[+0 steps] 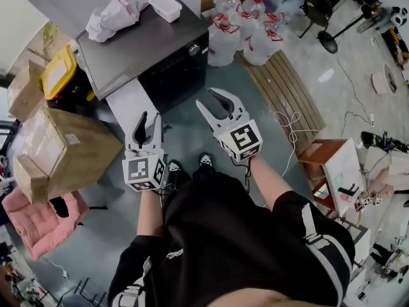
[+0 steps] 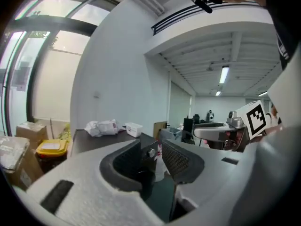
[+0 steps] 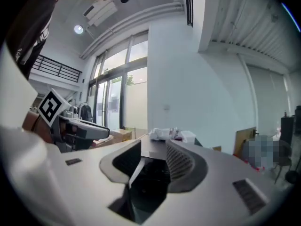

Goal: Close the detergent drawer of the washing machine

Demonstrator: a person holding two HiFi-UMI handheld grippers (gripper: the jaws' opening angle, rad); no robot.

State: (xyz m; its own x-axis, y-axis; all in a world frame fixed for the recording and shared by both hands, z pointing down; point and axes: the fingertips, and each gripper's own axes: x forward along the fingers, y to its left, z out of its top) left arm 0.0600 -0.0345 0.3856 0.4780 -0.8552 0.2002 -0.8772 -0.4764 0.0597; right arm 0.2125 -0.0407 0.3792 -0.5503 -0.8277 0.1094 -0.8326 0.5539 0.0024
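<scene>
The washing machine (image 1: 137, 50) has a grey top and a dark front with a round knob (image 1: 193, 49). At the left end of its front a pale drawer slab (image 1: 128, 107) sticks out towards me. My left gripper (image 1: 148, 123) hovers just over the near end of that slab, open and holding nothing. My right gripper (image 1: 206, 98) is open and empty in front of the dark panel, over the floor. In the left gripper view the knob (image 2: 151, 153) shows between the open fingers. In the right gripper view the dark front and a pale edge (image 3: 135, 169) lie between the jaws.
A white bag (image 1: 115, 15) and a white tub (image 1: 165, 6) lie on the machine's top. Cardboard boxes (image 1: 61, 149) and a yellow-lidded bin (image 1: 59, 72) stand to the left. Water jugs (image 1: 246, 27), a slatted wooden pallet (image 1: 287, 88) and a loose cable (image 1: 291, 123) are on the right.
</scene>
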